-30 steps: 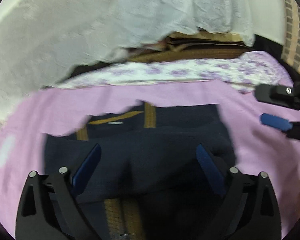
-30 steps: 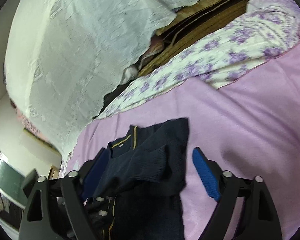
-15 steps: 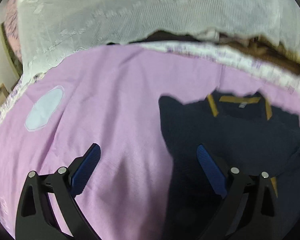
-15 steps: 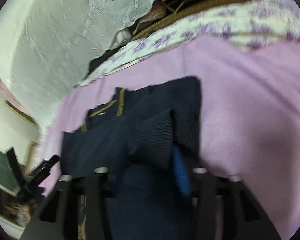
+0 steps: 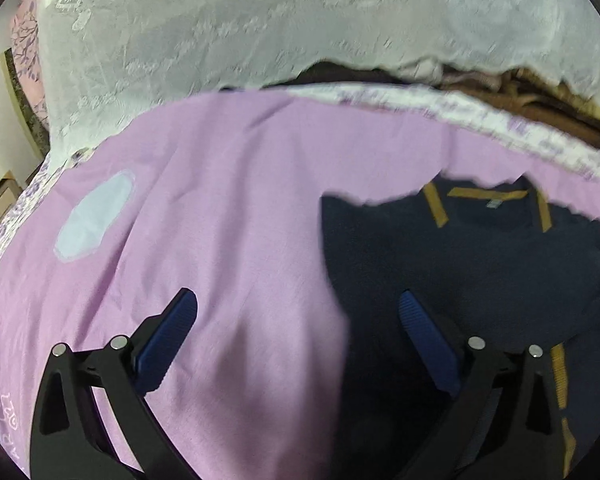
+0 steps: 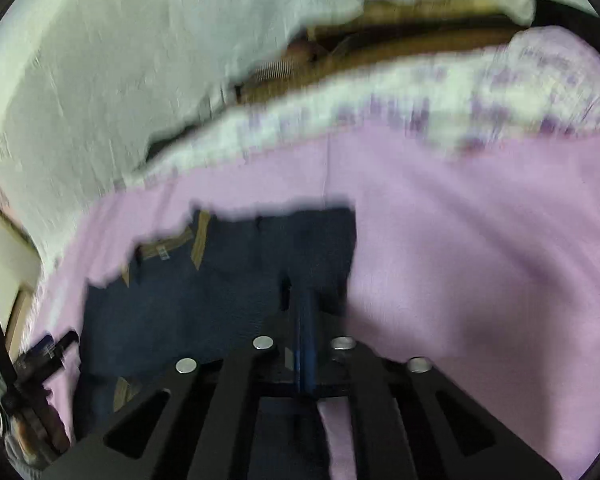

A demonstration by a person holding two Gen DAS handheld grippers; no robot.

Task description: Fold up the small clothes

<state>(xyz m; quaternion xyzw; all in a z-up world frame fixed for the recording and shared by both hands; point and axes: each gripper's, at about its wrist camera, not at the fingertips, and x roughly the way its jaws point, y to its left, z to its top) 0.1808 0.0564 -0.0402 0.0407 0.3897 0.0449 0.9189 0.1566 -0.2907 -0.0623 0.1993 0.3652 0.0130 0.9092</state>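
Note:
A small navy knit sweater (image 5: 468, 264) with mustard trim at the collar lies on a pink bedsheet (image 5: 228, 208). My left gripper (image 5: 296, 332) is open and empty above the sheet, at the sweater's left edge; its right finger hangs over the dark cloth. In the right wrist view the sweater (image 6: 204, 292) lies at lower left. My right gripper (image 6: 304, 320) is shut, its blue pads pressed together on the sweater's right part. The view is blurred. The left gripper (image 6: 40, 356) shows small at the far left.
White lace cloth (image 5: 300, 24) hangs behind the bed. A floral purple-and-white sheet edge (image 6: 440, 104) and brown striped bedding (image 5: 540, 104) lie at the back. A pale oval patch (image 5: 94, 216) marks the pink sheet at left.
My right gripper went from open over the sweater to shut on its cloth, and the raised sleeve now lies flat. My left gripper swung left off the sweater and stays open.

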